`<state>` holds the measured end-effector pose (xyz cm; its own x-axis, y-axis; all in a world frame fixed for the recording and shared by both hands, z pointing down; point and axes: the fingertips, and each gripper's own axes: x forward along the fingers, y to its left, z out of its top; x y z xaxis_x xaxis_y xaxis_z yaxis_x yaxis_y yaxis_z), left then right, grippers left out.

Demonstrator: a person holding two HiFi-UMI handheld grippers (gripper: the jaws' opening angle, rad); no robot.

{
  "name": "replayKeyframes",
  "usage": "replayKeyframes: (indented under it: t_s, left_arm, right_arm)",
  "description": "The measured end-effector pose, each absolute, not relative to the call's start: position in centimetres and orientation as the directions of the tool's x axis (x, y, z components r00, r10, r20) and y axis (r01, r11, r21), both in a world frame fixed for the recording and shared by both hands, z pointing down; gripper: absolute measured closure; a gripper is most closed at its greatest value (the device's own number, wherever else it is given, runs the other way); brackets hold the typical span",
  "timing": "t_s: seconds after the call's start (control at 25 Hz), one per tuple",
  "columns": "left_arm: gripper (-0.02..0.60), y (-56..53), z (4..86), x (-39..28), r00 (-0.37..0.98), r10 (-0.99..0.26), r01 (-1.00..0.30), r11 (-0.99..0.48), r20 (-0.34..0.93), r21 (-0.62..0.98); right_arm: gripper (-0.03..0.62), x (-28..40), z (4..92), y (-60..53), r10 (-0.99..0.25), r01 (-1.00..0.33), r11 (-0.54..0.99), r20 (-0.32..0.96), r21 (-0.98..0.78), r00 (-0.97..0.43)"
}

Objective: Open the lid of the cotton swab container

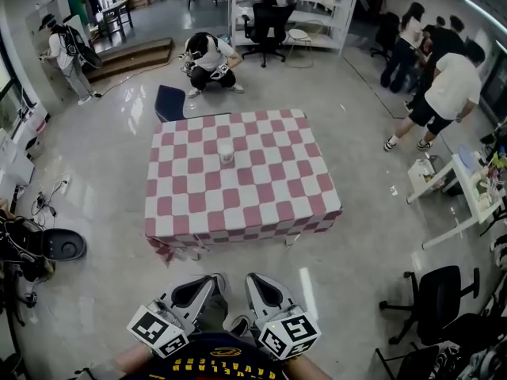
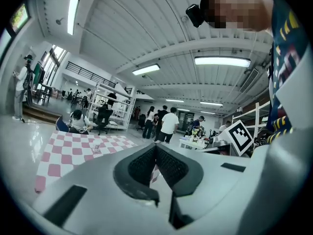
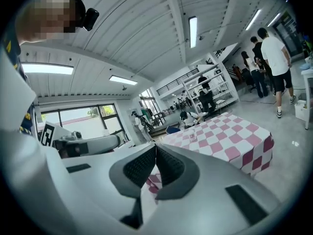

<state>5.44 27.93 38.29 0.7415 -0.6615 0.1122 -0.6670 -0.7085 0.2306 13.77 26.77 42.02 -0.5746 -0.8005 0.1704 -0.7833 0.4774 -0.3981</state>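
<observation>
Left claw (image 1: 214, 280): short of the counter's near edge, over the floor and close to the person's body. It is roughly level and aimed at the counter. Its two jaws are pressed together with nothing between them, as the left gripper view (image 2: 156, 146) shows.
Right claw (image 1: 253, 278): on the same near side of the counter, just beside the left claw. Its jaws are closed tight and hold nothing, as the right gripper view (image 3: 155, 147) shows.
Floor (image 1: 103, 291): grey and glossy, all round the counter.
Black chair (image 1: 438, 293): off the counter's near right corner, well apart from it.
Counter (image 1: 269, 190): square, under a pink-and-white checked cloth (image 1: 238, 229) that hangs over its edges.
Container (image 1: 226, 153): small, pale and upright, alone on the counter. It is a little left of the middle and nearer the far edge, well apart from both claws. It is too small to tell how its lid sits.
Blue chair (image 1: 169, 102): just beside the counter's far left corner.
Crouching person (image 1: 210, 60): beyond the counter's far edge, past the blue chair.
Group of people (image 1: 444, 77): beyond the counter's far right corner, well apart from it.
Standing person (image 1: 63, 51): far beyond the counter's far left corner.
Office chair (image 1: 268, 22): far beyond the counter's far edge, in front of a white rack (image 1: 317, 44).
</observation>
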Motion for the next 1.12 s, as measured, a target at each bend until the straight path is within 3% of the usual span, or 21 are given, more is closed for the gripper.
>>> replayKeyframes:
  t_s: [1.12]
  left_arm:
    - [0.577,6.7,38.7,3.1,0.813,-0.574,-0.576,-0.769,0.098,0.277]
  right_arm:
    - [0.583,12.2,42.1,7.2,-0.867,-0.865,0.335,0.238,-0.373,-0.438]
